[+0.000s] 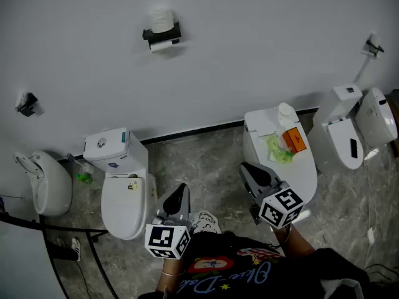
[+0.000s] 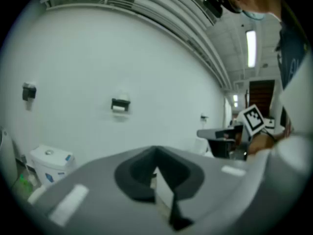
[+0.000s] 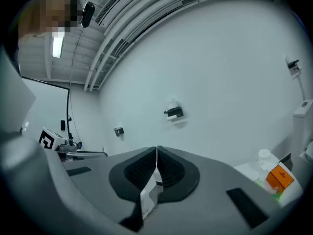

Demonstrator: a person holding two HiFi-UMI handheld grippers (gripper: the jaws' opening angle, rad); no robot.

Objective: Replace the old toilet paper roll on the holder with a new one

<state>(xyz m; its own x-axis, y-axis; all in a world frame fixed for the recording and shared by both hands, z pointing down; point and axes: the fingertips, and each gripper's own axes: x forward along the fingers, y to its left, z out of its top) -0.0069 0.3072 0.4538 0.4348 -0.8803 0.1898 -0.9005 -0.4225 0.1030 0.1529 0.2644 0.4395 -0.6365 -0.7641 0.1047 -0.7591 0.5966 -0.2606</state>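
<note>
A black toilet paper holder (image 1: 161,35) is fixed high on the white wall, with a white roll (image 1: 162,18) resting on top of it and paper showing below. It looks small and far off in the left gripper view (image 2: 120,105) and in the right gripper view (image 3: 174,113). Another white roll (image 1: 285,113) stands on the closed lid of the toilet (image 1: 299,173) at right, also in the right gripper view (image 3: 264,156). My left gripper (image 1: 181,192) (image 2: 155,168) is shut and holds nothing. My right gripper (image 1: 250,169) (image 3: 156,155) is shut and empty, just in front of that lid.
An orange box (image 1: 295,141) and a green packet (image 1: 278,149) lie on the same lid. A white toilet (image 1: 121,185) stands at left, a urinal (image 1: 47,182) beyond it, more toilets (image 1: 349,129) at right. Small black wall fittings (image 1: 26,103) (image 1: 373,45) flank the holder.
</note>
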